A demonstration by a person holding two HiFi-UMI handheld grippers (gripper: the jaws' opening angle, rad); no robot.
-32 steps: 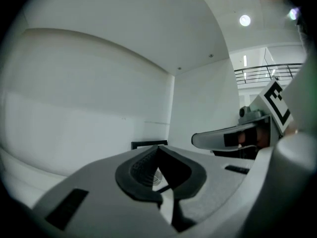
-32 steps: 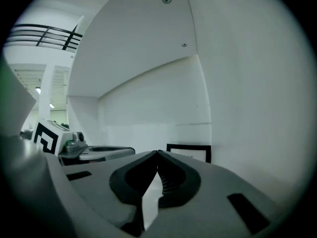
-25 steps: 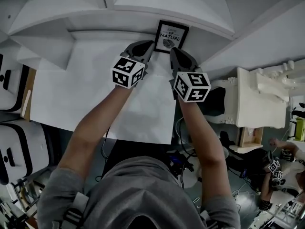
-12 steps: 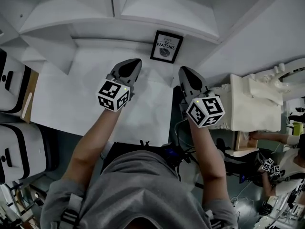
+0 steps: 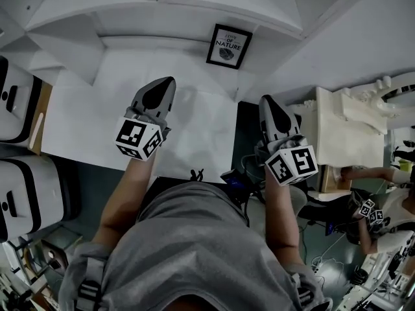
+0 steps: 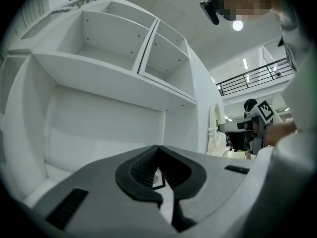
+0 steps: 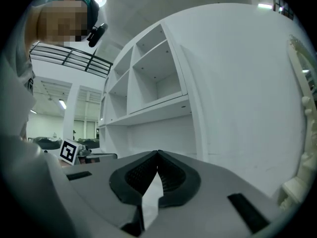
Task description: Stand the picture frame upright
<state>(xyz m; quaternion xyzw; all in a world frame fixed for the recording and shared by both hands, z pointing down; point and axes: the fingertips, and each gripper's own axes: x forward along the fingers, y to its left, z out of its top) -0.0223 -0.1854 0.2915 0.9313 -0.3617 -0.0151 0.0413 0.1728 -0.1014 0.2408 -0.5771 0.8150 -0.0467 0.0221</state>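
- Reading "NATURE" in capitals on the picture frame, "OF" just above it, top line too small to make out.
- Finding that black frame upright at the back of the white desk, against the wall beneath the shelf unit.
- Seeing the left claw pressed together, pinching nothing, hovering over the desk well short of the frame.
- Catching a sliver of the frame below its tips in the left gripper view.
- Noting the right claw pressed together too, empty, out past the desk's right edge above a dark gap.
- Spotting carved white furniture to the right, white cases with black trim to the left.
- Glimpsing another person's arm at lower right.
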